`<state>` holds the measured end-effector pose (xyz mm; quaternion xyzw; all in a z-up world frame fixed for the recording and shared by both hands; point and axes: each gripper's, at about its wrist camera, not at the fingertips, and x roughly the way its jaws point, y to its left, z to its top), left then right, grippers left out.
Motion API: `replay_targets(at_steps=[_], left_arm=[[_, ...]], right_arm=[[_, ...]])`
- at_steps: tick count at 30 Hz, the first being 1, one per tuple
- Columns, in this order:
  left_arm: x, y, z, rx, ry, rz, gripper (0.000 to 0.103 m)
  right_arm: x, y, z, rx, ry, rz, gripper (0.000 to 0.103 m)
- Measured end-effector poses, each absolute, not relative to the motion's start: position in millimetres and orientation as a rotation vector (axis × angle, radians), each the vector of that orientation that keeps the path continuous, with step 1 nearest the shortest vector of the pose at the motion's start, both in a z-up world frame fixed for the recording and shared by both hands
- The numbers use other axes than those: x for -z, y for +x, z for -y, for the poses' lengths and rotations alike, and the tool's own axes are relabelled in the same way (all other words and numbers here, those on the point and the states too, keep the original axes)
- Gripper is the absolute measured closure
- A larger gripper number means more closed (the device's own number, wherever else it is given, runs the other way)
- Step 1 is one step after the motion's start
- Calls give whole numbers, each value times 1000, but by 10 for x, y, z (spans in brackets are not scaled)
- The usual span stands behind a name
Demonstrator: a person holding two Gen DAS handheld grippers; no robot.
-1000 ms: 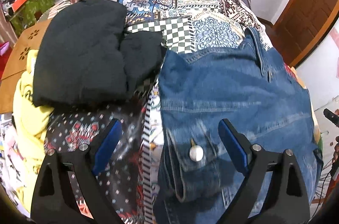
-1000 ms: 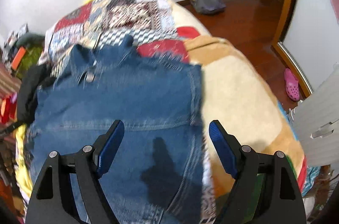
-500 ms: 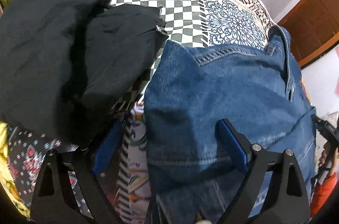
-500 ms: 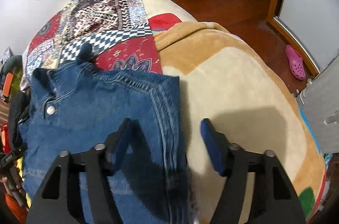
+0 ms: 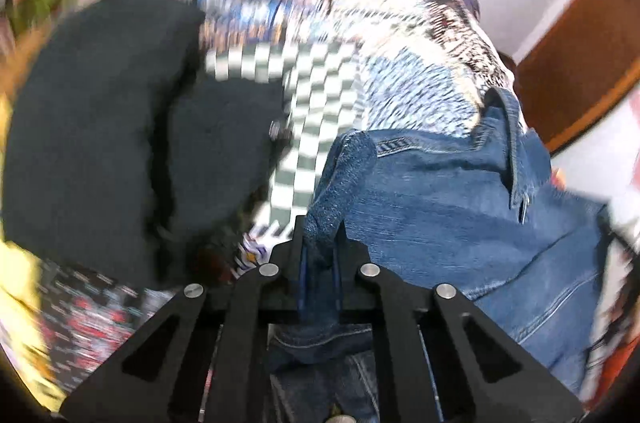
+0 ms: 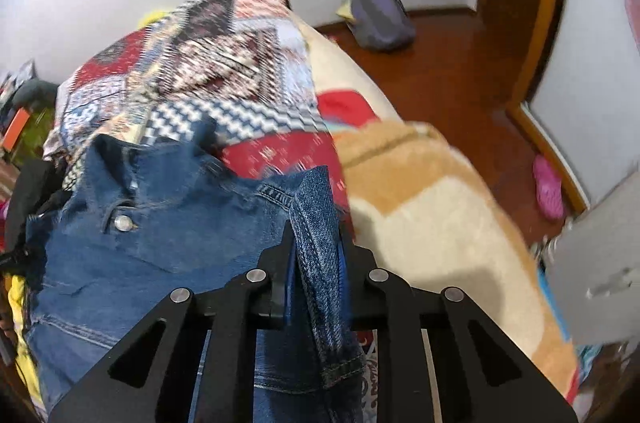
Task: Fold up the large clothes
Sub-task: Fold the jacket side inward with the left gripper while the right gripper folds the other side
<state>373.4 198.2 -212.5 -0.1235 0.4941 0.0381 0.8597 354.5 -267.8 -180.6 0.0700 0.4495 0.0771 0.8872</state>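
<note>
two grippers, and you have both clamped on the denim jacket (image 5: 460, 223). your left gripper (image 5: 320, 235) has its jaws pressed together on a bunched fold at the jacket's left edge, the cloth standing up between the blue pads. your right gripper (image 6: 316, 247) pinches a stitched seam edge on the jacket's right side, the strip of denim rising out from between its jaws and hanging down toward the near side.

the jacket (image 6: 160, 243) lies spread on the patterned bedspread (image 6: 224, 63), collar at the far end and a metal button (image 6: 123, 222) showing near the collar in the right wrist view. just left of the jacket sits a pile of black clothing (image 5: 120, 123), with a yellow garment (image 5: 20, 271) at the near left edge. to the right of the jacket a tan and cream blanket (image 6: 440, 203) covers the bed. beyond it on the wooden floor (image 6: 452, 63) rest a purple bag (image 6: 380, 19) by the far wall and a pink shoe (image 6: 548, 191) near the door frame. the left wrist view is heavily blurred.
</note>
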Motion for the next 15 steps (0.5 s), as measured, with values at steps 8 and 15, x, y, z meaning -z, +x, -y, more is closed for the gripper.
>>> replay_targets(at_steps=[8,15], left_arm=[[1392,3726,-1977,-57,-273,-905,96],[1264,4055,-2034,-102,-241,-873,96]], right_arm=[[1377,3827,2525,-213,149,-873,88],[1127,4169,2247,-229,71,-821,88]])
